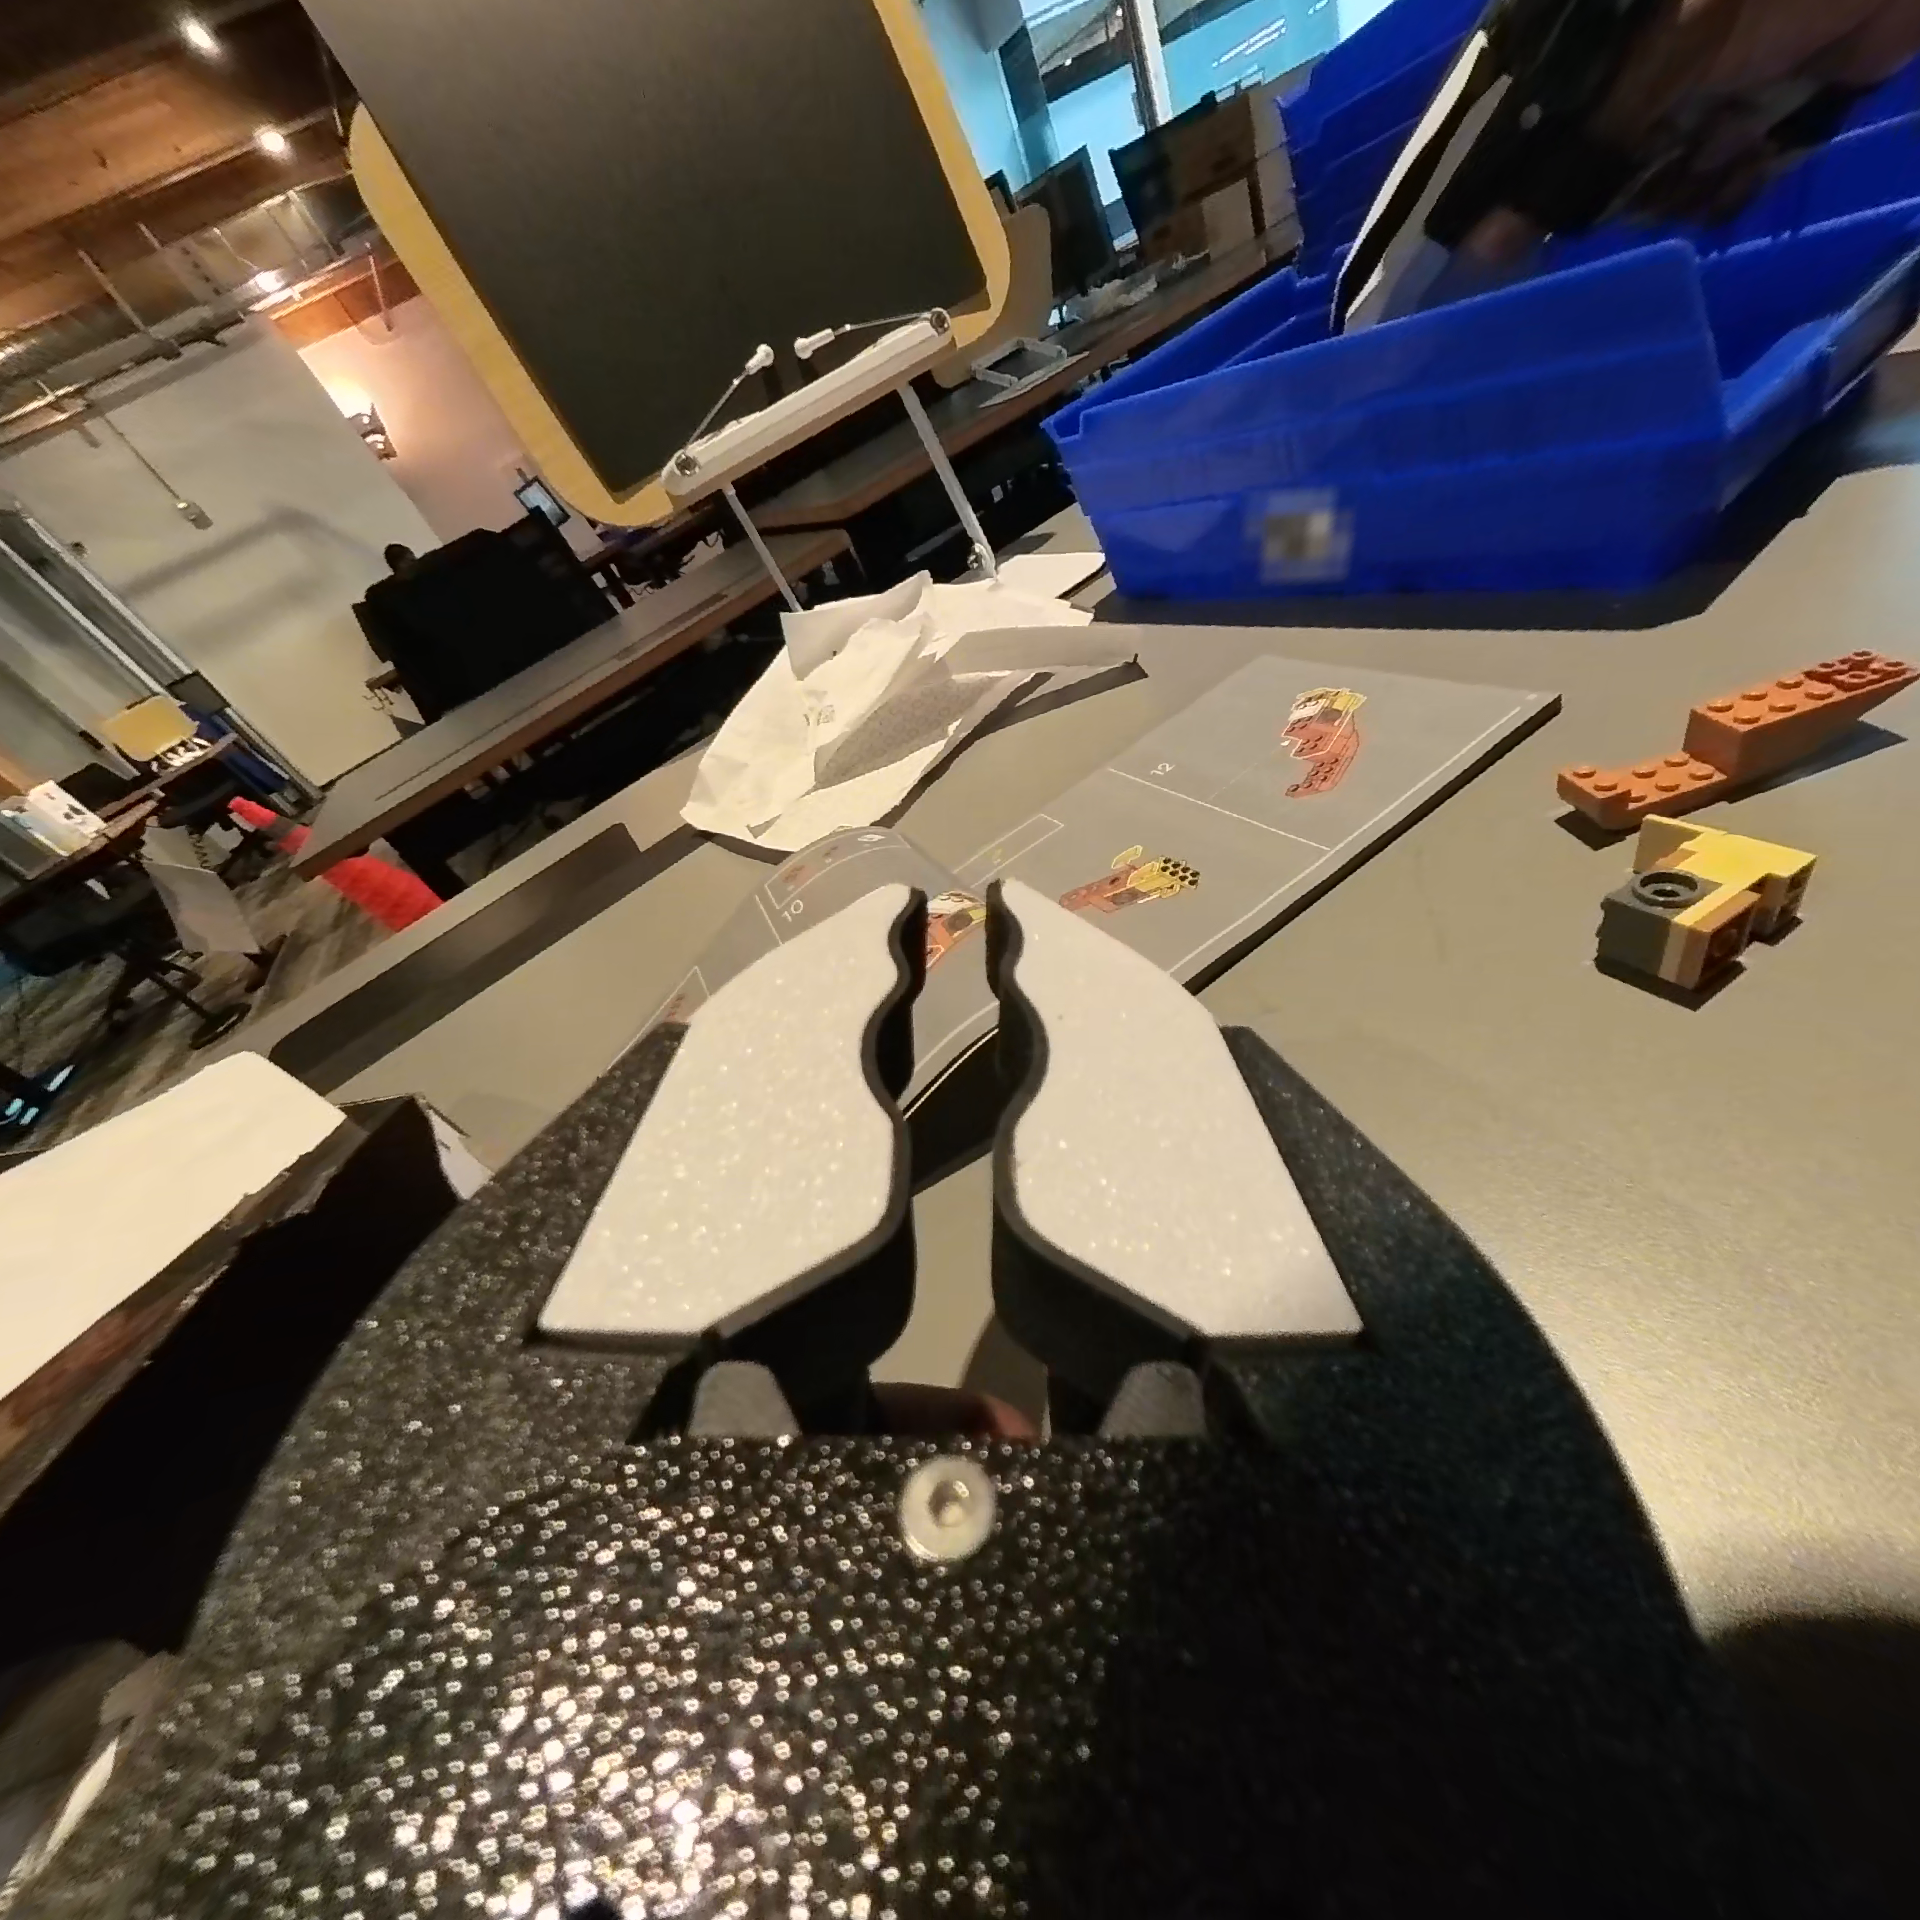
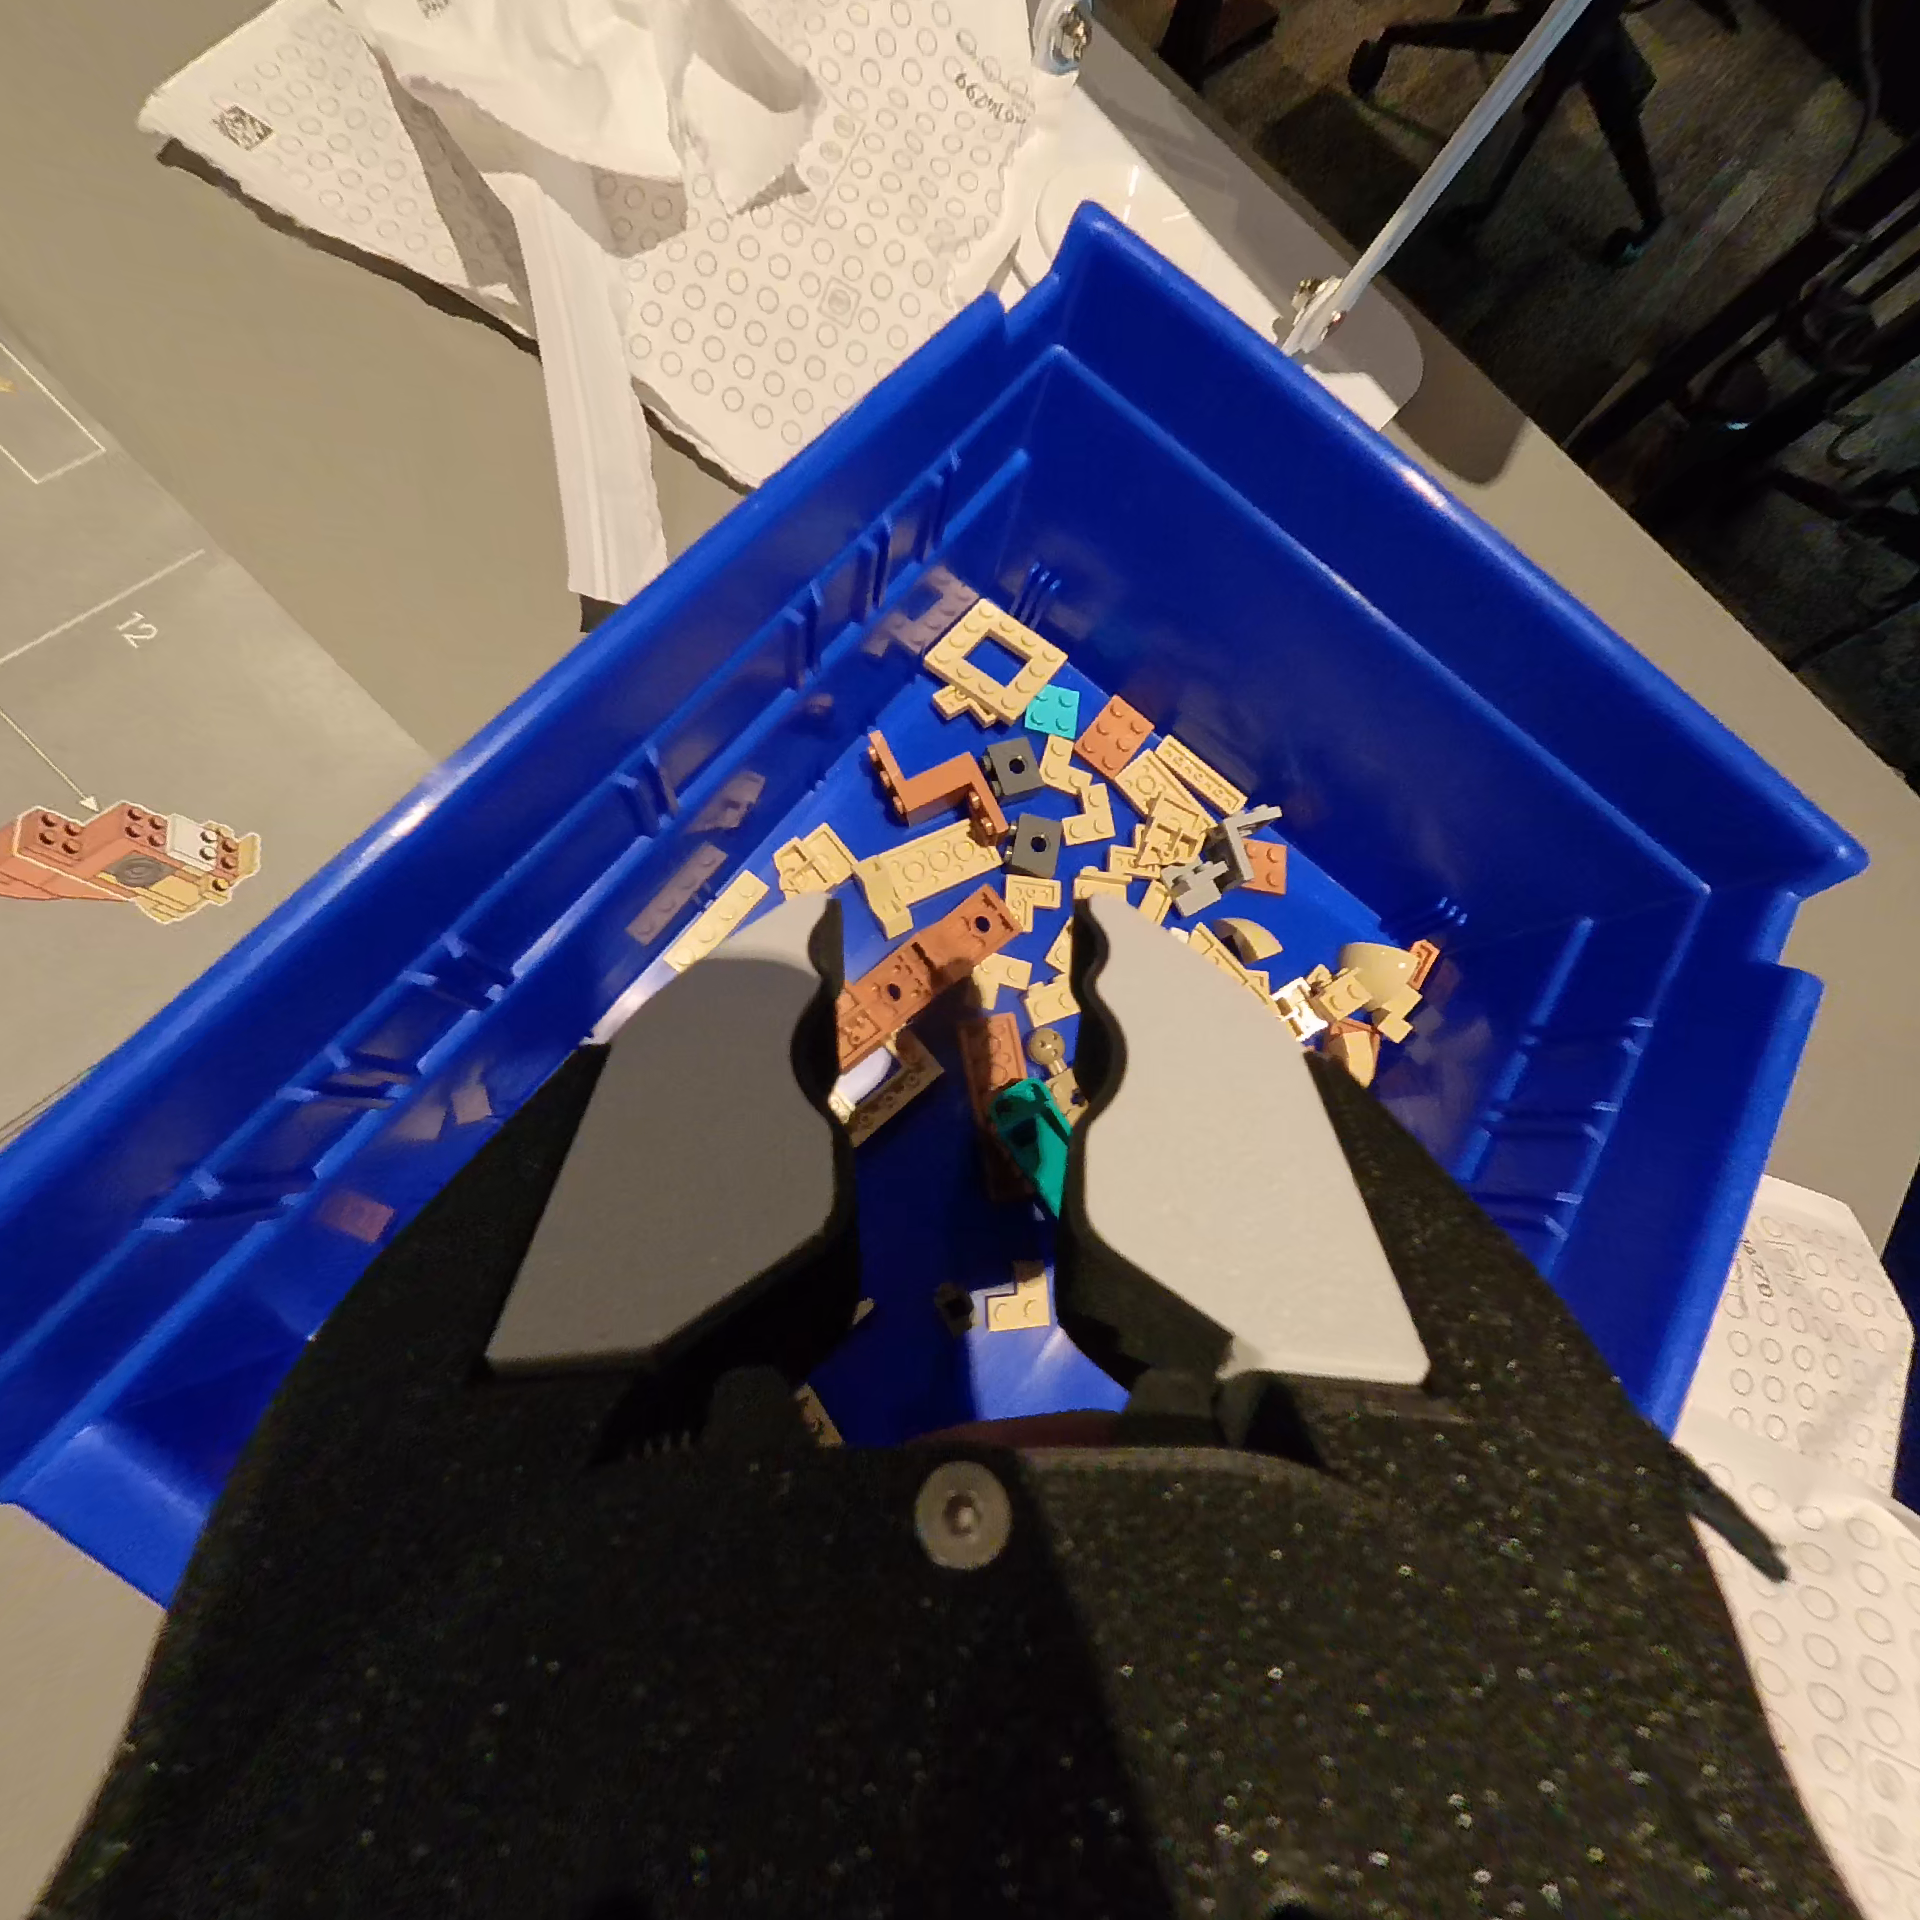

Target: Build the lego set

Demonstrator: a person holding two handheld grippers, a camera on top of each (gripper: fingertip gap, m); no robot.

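My right gripper (image 2: pixel 958 916) is open and empty. It hangs over a blue bin (image 2: pixel 1455 540) holding several loose tan, brown and grey Lego pieces (image 2: pixel 935 862) and a teal piece (image 2: pixel 1029 1138). My left gripper (image 1: pixel 956 899) is low over the open instruction booklet (image 1: pixel 1299 790). Its jaws are almost together with a thin gap, and nothing shows between them. A booklet page curls up by its left finger. A brown plate assembly (image 1: pixel 1745 738) and a small tan and grey sub-assembly (image 1: pixel 1704 904) lie on the grey table to the right. The right gripper (image 1: pixel 1538 166) appears blurred above the bin (image 1: pixel 1403 447).
Torn white paper bags (image 1: pixel 883 707) lie behind the booklet, next to the bin's far corner (image 2: pixel 727 260). Another bag (image 2: pixel 1818 1507) lies at the bin's right. A dark board on a white stand (image 1: pixel 675 239) rises at the back. The booklet (image 2: pixel 114 727) lies left of the bin. There is about 40 centimetres between the tips of the two grippers. Between my left fingertips and the brown plate assembly (image 1: pixel 1745 738) there is roughly 20 centimetres.
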